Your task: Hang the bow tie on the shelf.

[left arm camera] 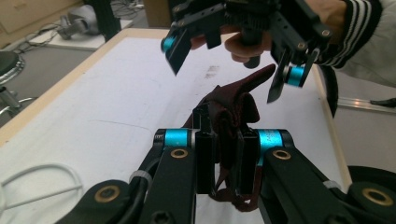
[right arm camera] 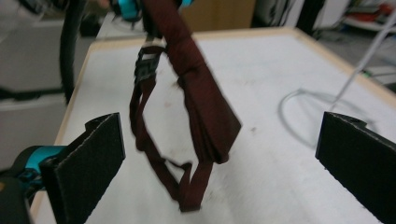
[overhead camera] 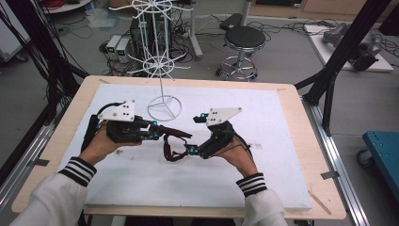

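A dark red cloth strap [overhead camera: 173, 141] with a black buckle [right arm camera: 146, 65] hangs above the white board between the two grippers. My left gripper [overhead camera: 155, 132] is shut on its folded upper end; in the left gripper view the cloth [left arm camera: 233, 105] bunches between the pads of that gripper [left arm camera: 219, 154]. The right gripper [overhead camera: 196, 133] faces it from the right with its jaws wide open. In the right gripper view the folded band and its loop [right arm camera: 201, 102] dangle between the open pads of that gripper [right arm camera: 226, 158], touching neither.
A white wire display stand [overhead camera: 162, 61] rises from a ring base [overhead camera: 164, 108] at the back of the white foam board [overhead camera: 273, 155]. The board lies on a wooden table [overhead camera: 310, 141]. A stool [overhead camera: 242, 40] and cables are on the floor behind.
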`<action>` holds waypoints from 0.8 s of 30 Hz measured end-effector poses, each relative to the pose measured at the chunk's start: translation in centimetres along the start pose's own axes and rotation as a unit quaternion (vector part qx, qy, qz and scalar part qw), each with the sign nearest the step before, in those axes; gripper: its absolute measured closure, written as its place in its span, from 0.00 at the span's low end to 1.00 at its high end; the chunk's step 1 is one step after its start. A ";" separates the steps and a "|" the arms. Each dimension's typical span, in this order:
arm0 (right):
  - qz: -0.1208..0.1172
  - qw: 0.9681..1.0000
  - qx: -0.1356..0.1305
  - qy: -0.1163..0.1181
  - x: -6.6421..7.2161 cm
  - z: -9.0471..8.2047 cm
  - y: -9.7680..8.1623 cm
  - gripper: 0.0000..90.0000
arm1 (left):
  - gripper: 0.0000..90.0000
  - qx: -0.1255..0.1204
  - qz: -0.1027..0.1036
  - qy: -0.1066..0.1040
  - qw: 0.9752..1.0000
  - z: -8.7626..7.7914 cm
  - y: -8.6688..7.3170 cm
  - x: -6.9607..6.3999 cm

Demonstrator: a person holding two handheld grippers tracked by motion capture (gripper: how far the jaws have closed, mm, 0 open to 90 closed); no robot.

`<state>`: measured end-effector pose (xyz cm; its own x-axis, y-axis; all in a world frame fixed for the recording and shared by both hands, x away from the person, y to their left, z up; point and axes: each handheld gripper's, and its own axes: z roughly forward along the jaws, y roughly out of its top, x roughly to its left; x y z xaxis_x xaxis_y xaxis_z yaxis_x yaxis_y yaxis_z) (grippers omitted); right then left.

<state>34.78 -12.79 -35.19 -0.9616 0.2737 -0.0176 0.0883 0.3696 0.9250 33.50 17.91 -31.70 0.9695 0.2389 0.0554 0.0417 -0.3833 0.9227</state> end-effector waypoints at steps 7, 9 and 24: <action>0.009 0.999 -0.029 -0.029 0.3 -1.6 -0.2 0.01 | 0.91 -0.006 -0.006 0.010 1.000 -0.8 0.3 0.5; 0.009 0.998 -0.032 -0.045 0.4 -2.1 -0.4 0.01 | 0.91 -0.008 -0.004 0.013 1.000 -1.0 0.7 0.6; 0.031 0.991 -0.054 -0.123 2.0 -6.7 -3.3 0.01 | 0.91 -0.030 0.000 0.052 0.998 -2.8 3.1 1.8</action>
<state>30.84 -19.43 -35.76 -0.8622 0.5051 -0.0390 0.1039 0.2517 0.9622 34.71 19.66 -27.69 0.9387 0.3324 0.0917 0.0249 -0.3303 0.9435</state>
